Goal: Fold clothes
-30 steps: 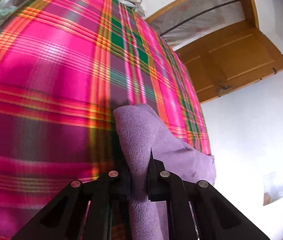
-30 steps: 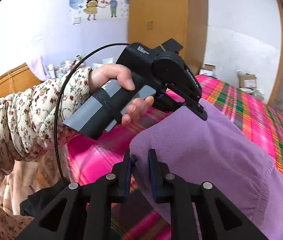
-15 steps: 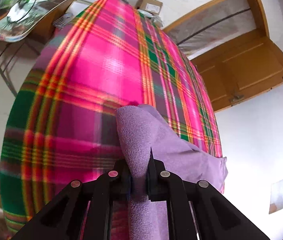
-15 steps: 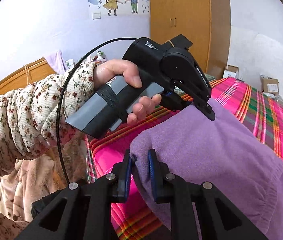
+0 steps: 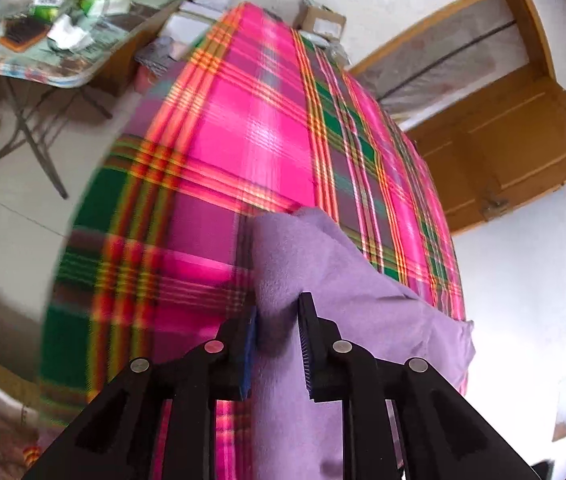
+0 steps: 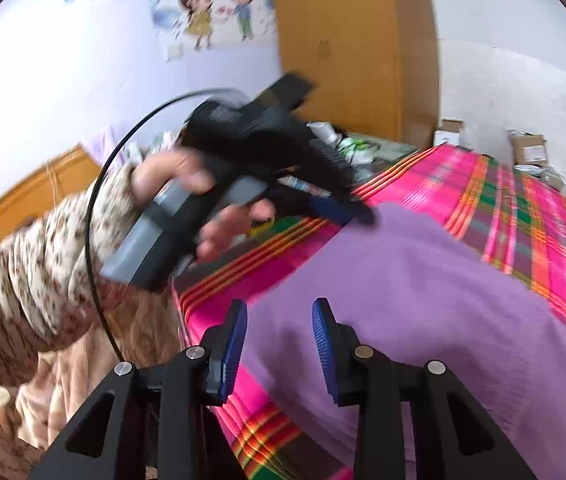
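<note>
Changed since a second ago: both grippers, then pinched on the purple garment, now have their jaws opening, and the bed's foot corner and the floor have come into the left wrist view.

Item 1. Right gripper [image 6: 279, 340]: jaws parted and opening, blue pads clear of the cloth; the purple garment [image 6: 423, 300] lies beneath and beyond them, released.

Item 2. Left gripper [image 5: 277, 336]: jaws opening; a raised fold of the purple garment [image 5: 323, 272] stands between the fingers, whose pads do not appear to press on it. In the right wrist view the same left gripper [image 6: 347, 210] is at the garment's far edge, blurred, held by a hand [image 6: 203, 196] in a floral sleeve [image 6: 43, 264].

Item 3. Garment: spread on the plaid bedspread [image 5: 251, 148], near the bed's corner.

Item 4. Beyond the bed: folding table [image 5: 67, 68] with clutter, cardboard boxes [image 5: 319, 20] by the wall, wooden door [image 5: 519, 148], wardrobe [image 6: 347, 52], cartoon wall stickers [image 6: 219, 12].
</note>
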`<state>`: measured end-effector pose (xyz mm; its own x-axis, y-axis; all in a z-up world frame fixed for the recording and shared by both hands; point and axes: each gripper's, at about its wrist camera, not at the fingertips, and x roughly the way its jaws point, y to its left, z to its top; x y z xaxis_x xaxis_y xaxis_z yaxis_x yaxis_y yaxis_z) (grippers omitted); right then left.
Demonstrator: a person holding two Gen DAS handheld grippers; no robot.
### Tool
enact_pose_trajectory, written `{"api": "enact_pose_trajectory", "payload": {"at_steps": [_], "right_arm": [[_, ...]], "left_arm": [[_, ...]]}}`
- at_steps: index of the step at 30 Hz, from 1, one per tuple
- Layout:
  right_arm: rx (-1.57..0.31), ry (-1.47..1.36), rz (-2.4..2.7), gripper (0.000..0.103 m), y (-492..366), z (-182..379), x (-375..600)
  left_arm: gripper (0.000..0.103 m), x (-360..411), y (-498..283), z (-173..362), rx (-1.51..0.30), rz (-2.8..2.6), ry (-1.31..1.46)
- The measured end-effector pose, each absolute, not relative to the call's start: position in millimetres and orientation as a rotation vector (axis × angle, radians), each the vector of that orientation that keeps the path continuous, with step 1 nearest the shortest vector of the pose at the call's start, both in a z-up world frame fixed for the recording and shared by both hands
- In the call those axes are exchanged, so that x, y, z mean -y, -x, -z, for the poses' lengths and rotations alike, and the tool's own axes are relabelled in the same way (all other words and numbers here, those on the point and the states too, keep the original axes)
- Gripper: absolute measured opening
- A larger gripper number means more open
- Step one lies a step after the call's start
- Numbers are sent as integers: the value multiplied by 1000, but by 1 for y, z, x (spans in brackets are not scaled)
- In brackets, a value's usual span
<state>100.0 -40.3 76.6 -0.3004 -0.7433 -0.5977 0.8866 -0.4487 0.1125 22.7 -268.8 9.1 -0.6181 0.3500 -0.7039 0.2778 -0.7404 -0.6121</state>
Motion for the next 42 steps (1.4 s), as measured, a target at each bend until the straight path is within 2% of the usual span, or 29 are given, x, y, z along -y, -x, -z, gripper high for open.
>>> {"api": "enact_pose_trajectory", "payload": {"at_steps": [5, 12, 18, 25, 31, 42], "right_arm": [[-232, -712, 2080, 35, -80, -91, -11], [-193, -880, 2362, 35, -40, -72, -100], [-147, -962, 2524, 35, -26, -57, -152], [-112, -1044, 2704, 35, -9, -44, -210], [-42, -1083, 2850, 35, 0, -38, -272], [1, -1096, 3045, 35, 9, -37, -355]], "left_arm": [[23, 265, -55, -35, 1037, -2672, 1266], [26, 195, -59, -59, 878, -2633, 1163], [26, 120, -44, -55, 731, -2561, 1146], [26, 52, -19, -42, 671, -2382, 1191], [26, 16, 3, -34, 596, -2334, 1239], [26, -27, 47, -12, 595, -2223, 1311]]}}
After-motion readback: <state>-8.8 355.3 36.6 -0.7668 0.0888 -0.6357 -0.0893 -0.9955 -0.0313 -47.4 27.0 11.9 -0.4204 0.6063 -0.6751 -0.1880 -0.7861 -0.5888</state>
